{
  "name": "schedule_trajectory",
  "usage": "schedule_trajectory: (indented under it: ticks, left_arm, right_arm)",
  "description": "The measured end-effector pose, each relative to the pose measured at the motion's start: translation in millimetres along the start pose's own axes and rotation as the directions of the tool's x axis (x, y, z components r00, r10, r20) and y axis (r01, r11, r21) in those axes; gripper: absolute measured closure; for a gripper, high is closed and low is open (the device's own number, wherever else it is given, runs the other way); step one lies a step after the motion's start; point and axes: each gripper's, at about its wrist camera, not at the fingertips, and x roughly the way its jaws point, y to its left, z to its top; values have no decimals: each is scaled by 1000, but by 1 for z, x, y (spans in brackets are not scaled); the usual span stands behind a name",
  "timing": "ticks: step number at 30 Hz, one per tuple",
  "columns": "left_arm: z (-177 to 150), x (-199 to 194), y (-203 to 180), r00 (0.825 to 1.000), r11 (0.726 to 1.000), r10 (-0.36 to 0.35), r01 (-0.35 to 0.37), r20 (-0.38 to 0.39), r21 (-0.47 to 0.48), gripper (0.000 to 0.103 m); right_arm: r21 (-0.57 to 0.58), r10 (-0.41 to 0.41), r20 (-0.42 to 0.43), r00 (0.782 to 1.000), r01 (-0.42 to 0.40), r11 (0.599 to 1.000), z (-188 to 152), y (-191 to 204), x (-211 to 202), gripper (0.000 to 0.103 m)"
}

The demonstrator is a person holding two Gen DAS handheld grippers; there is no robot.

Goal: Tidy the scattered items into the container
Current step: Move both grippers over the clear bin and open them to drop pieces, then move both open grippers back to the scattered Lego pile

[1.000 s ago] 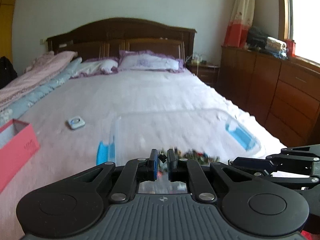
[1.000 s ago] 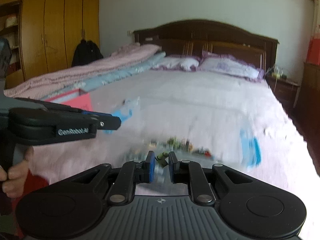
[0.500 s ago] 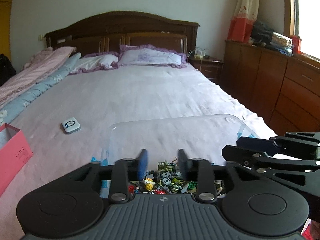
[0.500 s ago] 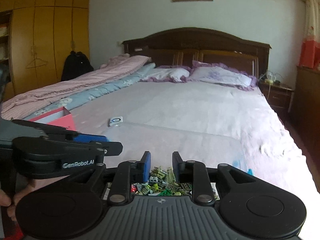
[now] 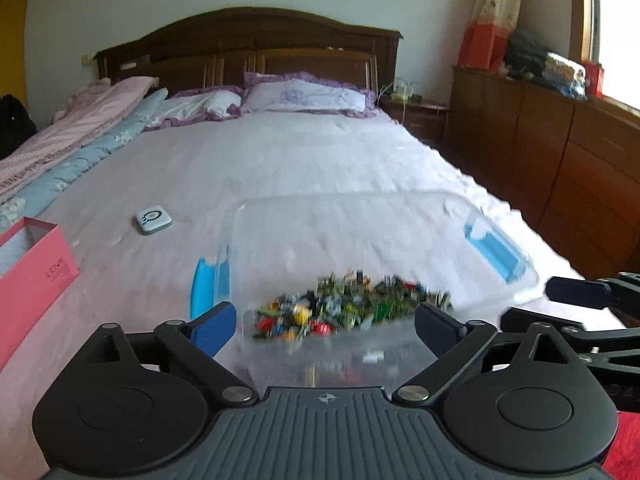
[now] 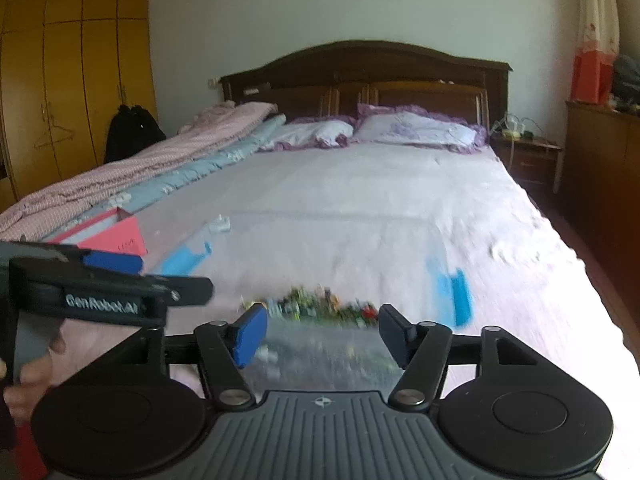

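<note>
Two claws: left claw [image 5: 325,324] and right claw [image 6: 319,332] are opening over the clear bin [image 5: 400,216], nothing between the fingers.
Small pieces [image 5: 344,310]: lying heaped inside the bin after release.
Meaning: drop looks done.

On the bed [image 5: 280,160], near its foot: a clear plastic bin [image 5: 360,216] holding a heap of small toy bricks [image 5: 344,310] at its near end. Left of the bin, a small flat device [image 5: 152,220]; farther left, at the edge, an open box [image 5: 32,260]. At the head, two pillows [image 5: 304,94] against the headboard [image 5: 248,48]. Along the left side, folded quilts [image 5: 60,148]. Right of the bed, a dresser [image 5: 560,152]; beside the headboard, a nightstand [image 5: 416,112].
</note>
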Motion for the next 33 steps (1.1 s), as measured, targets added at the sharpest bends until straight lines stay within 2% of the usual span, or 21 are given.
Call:
schedule_trajectory:
  ticks: [10,22,33]
  left_arm:
    - [-43,-20,-30,995,997,17,-9,-102,79,1]
    - [-65,-39,-50,992,995,31,-19,-126,96,1]
    - [-104,-36,-58,973,996,44,-24,-226,88,1]
  right_arm:
    - [30,-22,-112,993,26,999,-64,0,-37,33]
    - [-29,-8,-127,992,5,1000,-80,37,-55,30]
    - [-47,-24,-190,981,16,999,-121,39,-74,29]
